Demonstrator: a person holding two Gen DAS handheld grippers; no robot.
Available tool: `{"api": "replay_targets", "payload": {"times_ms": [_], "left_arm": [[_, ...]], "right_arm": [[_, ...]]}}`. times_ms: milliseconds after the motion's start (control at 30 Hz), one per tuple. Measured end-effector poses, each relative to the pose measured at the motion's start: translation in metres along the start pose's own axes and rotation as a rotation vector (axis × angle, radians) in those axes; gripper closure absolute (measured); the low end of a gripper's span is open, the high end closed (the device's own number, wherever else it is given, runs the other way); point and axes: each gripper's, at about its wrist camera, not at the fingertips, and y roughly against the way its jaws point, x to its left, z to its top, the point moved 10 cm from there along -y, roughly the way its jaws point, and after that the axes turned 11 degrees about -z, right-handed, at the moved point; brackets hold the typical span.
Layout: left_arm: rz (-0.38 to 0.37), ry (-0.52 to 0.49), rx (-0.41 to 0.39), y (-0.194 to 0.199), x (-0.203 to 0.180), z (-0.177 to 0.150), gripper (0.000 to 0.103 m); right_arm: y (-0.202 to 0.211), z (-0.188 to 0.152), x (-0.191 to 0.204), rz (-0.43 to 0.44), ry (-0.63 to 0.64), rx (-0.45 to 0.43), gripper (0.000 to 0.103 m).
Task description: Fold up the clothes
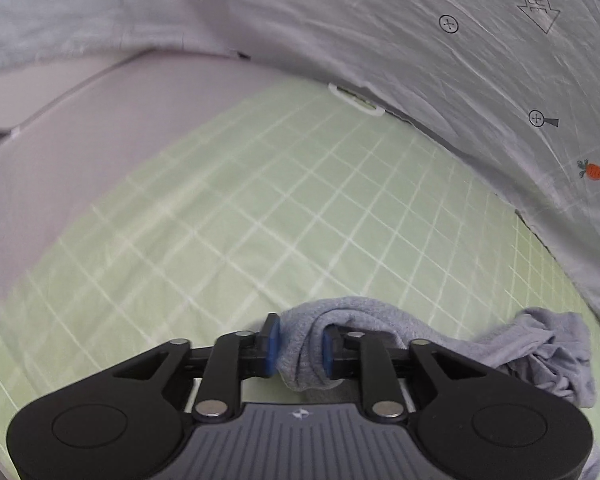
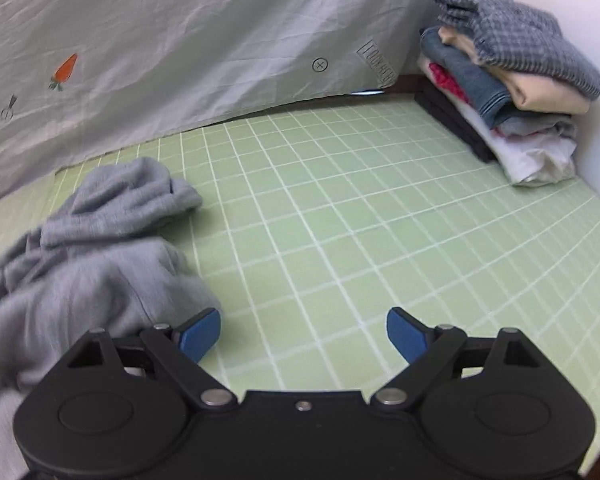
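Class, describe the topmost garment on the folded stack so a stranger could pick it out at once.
Start at the green checked sheet and follow it to its far right corner, where a stack of folded clothes sits against the white wall. The blue-and-white checked shirt lies on top, the only patterned piece, above a cream garment and folded denim.

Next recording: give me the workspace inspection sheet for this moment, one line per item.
Surface: green checked sheet, flat.
Job's things: grey garment, crumpled, unfolded, on the sheet's left side.
Clutter: stack of folded clothes in the far right corner.
Grippers: left tool shut on a bunch of the grey garment; right tool open, empty, beside the garment.
Cables: nothing seen.
Surroundings: pale printed fabric with a carrot motif hanging behind; white wall at right.
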Motion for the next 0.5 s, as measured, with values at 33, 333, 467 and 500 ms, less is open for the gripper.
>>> {"api": "replay_targets", "payload": {"times_ms": [33, 333, 467, 500], "left_arm": [[-0.015, 0.031, 0.005, 0.001, 0.002, -0.006, 0.067], [-0.156, 0.092, 0.046, 0.009, -0.023, -0.058, 0.050], [-0.193, 0.116, 0.110, -0.010, -0.041, -0.075, 0.048], [-0.196, 0.104, 0.130, -0.016, -0.046, -0.078, 0.046]], "right_arm": [[-0.003, 0.003, 0.004, 0.008, -0.004, 0.005, 0.013], [-0.021, 0.023, 0.028, 0.075, 0.006, 0.016, 0.015], [-0.022, 0.017, 0.019, 0.107, 0.034, 0.025, 0.015], [-0.022, 0.016, 0.016, 0.113, 0.039, 0.026, 0.015]]}}
